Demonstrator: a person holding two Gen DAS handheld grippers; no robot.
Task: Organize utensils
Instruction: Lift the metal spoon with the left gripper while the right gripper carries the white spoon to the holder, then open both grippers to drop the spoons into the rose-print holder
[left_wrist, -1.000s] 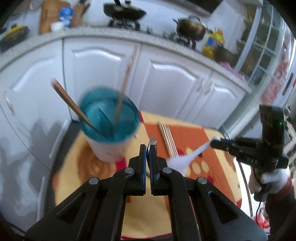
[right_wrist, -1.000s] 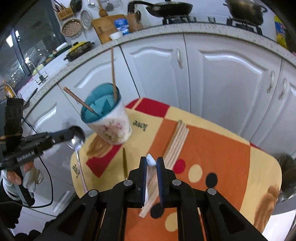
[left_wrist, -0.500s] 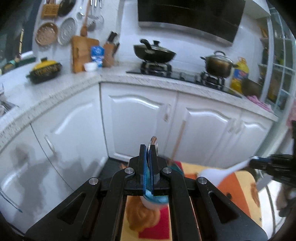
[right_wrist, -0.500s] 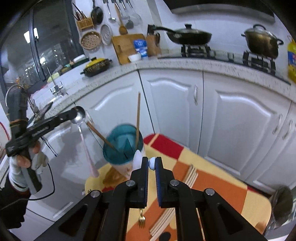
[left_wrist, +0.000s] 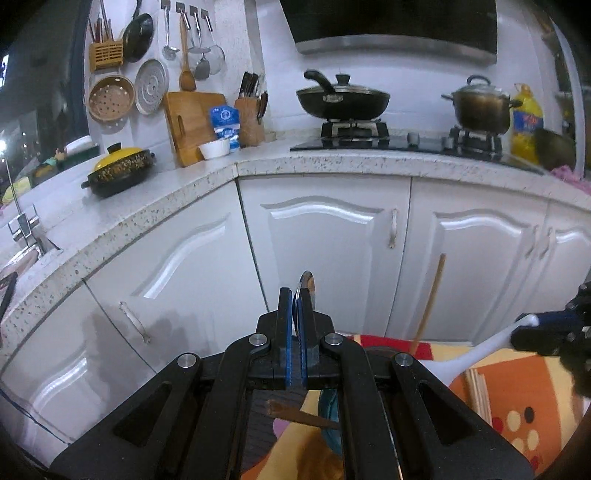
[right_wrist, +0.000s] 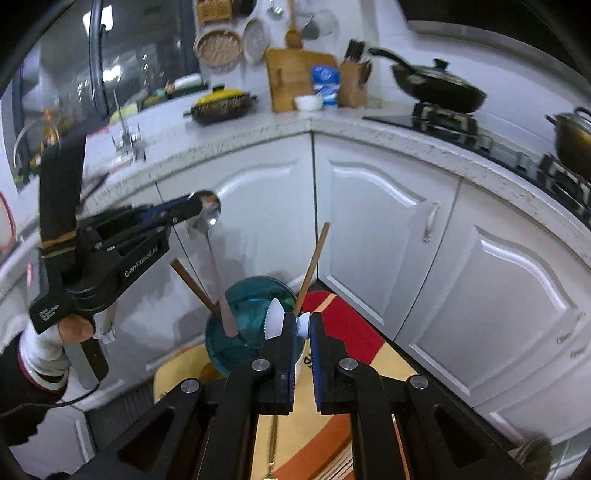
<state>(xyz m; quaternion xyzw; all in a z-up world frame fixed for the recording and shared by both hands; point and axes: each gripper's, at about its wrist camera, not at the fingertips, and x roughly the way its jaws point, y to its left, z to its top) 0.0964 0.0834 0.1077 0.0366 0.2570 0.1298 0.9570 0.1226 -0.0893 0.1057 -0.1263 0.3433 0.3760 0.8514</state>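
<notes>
The right claw (right_wrist: 303, 326) grips a white spoon (right_wrist: 275, 319) just above the blue cup (right_wrist: 251, 325). The left claw (right_wrist: 192, 210) pinches a metal spoon (right_wrist: 212, 258) by its bowl, handle dipping inside. Both crowd one rim, so they may collide or tip it off the table (right_wrist: 332, 432).

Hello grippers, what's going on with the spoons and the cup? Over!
Left gripper shut on metal spoon, handle dipping into blue cup. Right gripper shut on white spoon, above the cup. Two chopsticks already inside.
</notes>
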